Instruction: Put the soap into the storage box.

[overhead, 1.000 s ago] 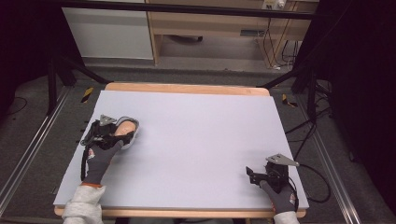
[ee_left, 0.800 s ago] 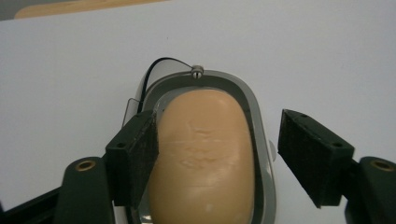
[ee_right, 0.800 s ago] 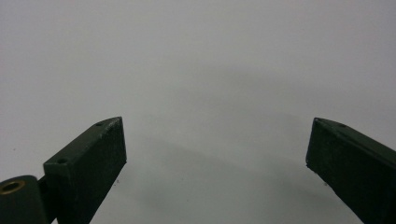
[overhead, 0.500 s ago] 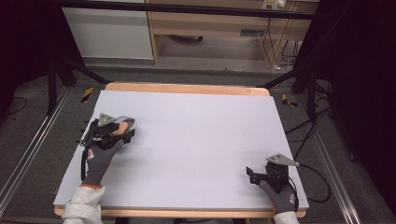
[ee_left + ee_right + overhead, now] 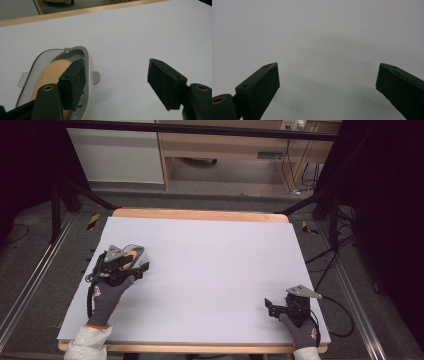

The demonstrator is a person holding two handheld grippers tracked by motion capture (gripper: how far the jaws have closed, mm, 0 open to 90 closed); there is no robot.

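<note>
I see a grey oval container (image 5: 88, 72) w/ clear lid on the surface (image 5: 210, 265), left side, near the front-left. Inside: a tan rounded item (image 5: 51, 75), can't tell what. My left gripper (image 5: 134, 266) is right at it, jaws released, one jaw over the container's edge. Right gripper (image 5: 270, 306) sits front-right on bare surface, jaws released, well apart from the container.

Left gripper (image 5: 120, 85) jaw hides part of tan object (image 5: 51, 73); container (image 5: 88, 65) cut off
</note>
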